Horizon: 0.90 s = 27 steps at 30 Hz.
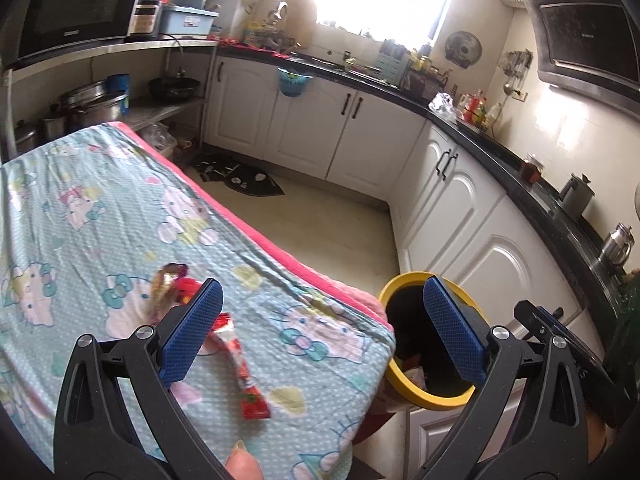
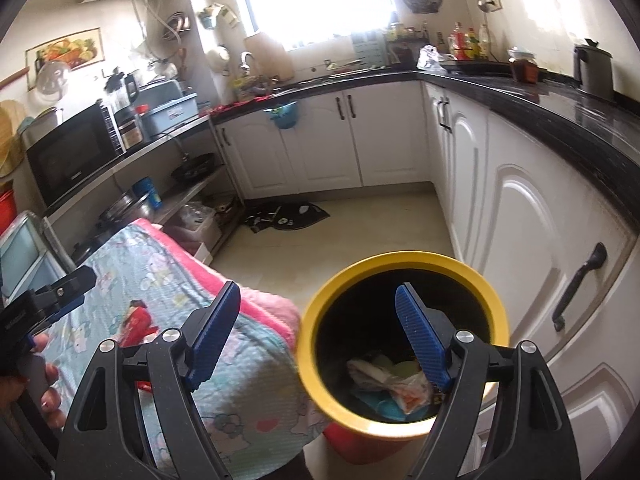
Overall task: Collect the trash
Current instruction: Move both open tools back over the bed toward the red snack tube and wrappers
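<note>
**Red wrapper lies nearer the left jaws**

The left gripper (image 1: 320, 332) hangs wide and empty over the cloth-covered bench (image 1: 100, 216). The long red wrapper (image 1: 244, 376) lies just below its left pad, running toward the camera. The right gripper (image 2: 320, 332), equally wide and empty, overhangs the yellow bin (image 2: 308, 320).

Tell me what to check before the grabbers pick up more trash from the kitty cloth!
1. Left gripper open and holding nothing: ok.
2. Right gripper open and holding nothing: ok.
3. Red wrapper lying flat on the cloth, clear to grab: ok.
4. Shiny gold wrapper beside it, partly behind a left finger: ok, still on the cloth.
5. Yellow bin open at the top, next to the cloth's corner: ok.
6. Room left in the bin: ok, trash only at the bottom.
</note>
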Available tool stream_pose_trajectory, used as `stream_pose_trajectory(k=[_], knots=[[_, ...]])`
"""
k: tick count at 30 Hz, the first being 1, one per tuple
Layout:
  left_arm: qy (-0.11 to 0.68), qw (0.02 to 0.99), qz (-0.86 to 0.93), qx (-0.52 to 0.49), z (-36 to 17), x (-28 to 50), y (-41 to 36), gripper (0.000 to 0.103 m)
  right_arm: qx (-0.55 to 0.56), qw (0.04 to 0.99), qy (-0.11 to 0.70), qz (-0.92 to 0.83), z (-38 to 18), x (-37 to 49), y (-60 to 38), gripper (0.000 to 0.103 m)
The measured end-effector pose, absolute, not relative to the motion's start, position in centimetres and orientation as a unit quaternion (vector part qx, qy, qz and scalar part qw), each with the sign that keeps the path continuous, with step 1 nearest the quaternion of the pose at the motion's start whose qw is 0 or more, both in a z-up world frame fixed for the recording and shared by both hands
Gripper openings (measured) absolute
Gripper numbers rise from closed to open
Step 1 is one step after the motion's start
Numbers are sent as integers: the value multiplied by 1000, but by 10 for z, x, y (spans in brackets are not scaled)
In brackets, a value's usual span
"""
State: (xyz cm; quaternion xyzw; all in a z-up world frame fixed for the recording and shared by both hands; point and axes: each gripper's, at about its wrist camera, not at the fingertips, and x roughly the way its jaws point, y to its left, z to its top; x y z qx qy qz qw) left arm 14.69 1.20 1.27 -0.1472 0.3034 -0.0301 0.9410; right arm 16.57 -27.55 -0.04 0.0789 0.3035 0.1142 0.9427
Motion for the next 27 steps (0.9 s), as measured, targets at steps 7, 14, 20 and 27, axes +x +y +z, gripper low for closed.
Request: stream_pose_trajectory(k=[7,14,20,27], knots=[[294,943,-10,-157,16,136,37,92,63,941,301,144,6,159,-249,77],[287,943,8,-168,17,125,58,92,49,938,300,167,10,152,-229,77],[285,943,20,-170,16,115,73,92,38,935,301,186,10,145,-214,77],[289,942,35,-167,13,108,86,92,26,929,304,210,9,140,-195,77]])
